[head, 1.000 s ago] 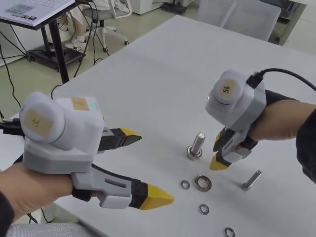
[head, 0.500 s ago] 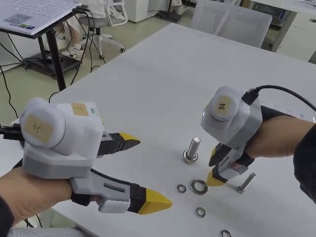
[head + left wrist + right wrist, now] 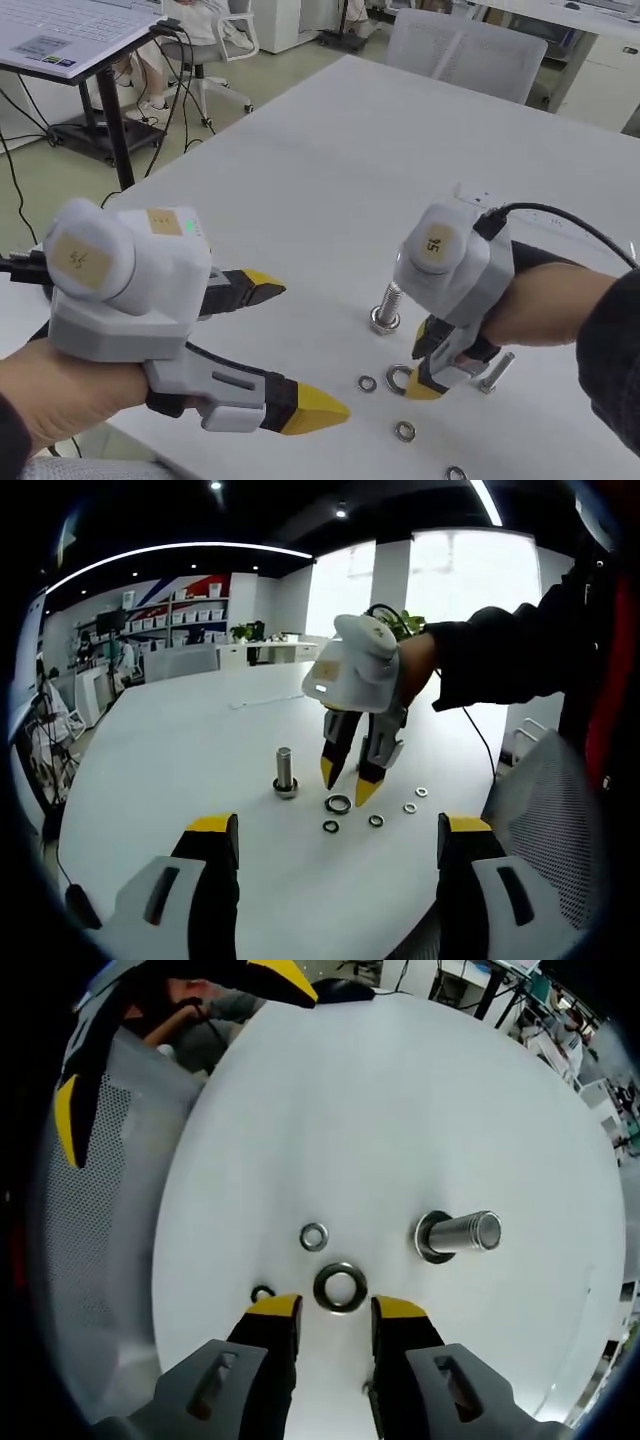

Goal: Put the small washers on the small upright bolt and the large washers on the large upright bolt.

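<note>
The right gripper (image 3: 419, 378) hangs tips-down over the large washer (image 3: 340, 1288), jaws a little apart; whether they touch it I can't tell. The large bolt (image 3: 388, 305) stands just beside. Small washers (image 3: 368, 383) lie near on the table (image 3: 330, 180). The left gripper (image 3: 295, 350) hovers well apart, jaws wide, holding nothing.

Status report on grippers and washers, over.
Left gripper open, hovering aside. Right gripper open, jaws over large washer, not gripped. Large bolt bare, nothing blocking. Small bolt lying flat.
</note>
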`<action>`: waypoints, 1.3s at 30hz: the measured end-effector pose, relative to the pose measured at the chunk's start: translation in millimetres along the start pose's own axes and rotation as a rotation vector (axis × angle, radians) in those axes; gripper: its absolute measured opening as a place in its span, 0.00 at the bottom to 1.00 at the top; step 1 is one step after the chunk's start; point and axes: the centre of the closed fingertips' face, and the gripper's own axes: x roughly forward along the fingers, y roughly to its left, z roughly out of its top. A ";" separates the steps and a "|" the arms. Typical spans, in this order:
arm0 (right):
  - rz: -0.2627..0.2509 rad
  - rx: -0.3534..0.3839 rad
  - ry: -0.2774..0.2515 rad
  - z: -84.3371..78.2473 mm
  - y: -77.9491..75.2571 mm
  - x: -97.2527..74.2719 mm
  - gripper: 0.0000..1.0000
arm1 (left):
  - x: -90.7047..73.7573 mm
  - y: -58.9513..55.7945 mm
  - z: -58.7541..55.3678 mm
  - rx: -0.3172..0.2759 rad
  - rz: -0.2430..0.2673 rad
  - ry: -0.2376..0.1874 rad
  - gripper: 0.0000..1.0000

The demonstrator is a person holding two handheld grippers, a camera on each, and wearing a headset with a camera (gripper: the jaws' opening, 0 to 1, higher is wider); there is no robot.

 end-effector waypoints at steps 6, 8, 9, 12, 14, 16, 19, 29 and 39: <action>0.005 0.000 -0.001 2.4 0.4 3.2 0.30 | -1.0 1.0 -0.2 -0.002 0.005 -0.002 0.81; 0.002 -0.004 0.003 2.4 0.3 4.3 0.30 | -1.1 1.2 -0.3 -0.003 0.006 -0.003 0.81; 0.003 -0.005 0.003 2.5 0.6 4.7 0.30 | -1.2 1.2 -0.4 -0.003 0.006 -0.003 0.81; 0.002 -0.004 0.002 3.3 0.6 6.8 0.29 | -1.2 1.0 -1.0 -0.004 0.006 -0.003 0.81; -0.003 -0.008 0.007 2.5 0.3 7.9 0.29 | -1.2 0.9 -1.1 -0.004 0.006 -0.004 0.81; -0.005 -0.011 0.010 2.0 0.1 8.4 0.29 | -1.4 0.6 -1.2 -0.005 0.006 -0.004 0.81; -0.008 -0.010 0.015 0.7 -0.4 9.5 0.29 | -1.7 0.5 -1.8 -0.006 0.007 -0.005 0.81; -0.015 -0.013 0.016 1.0 0.9 9.6 0.28 | -1.4 0.5 -2.8 -0.009 0.005 -0.005 0.81; -0.015 -0.011 0.009 0.6 1.4 9.9 0.25 | -1.2 0.3 -3.2 -0.008 0.003 -0.005 0.81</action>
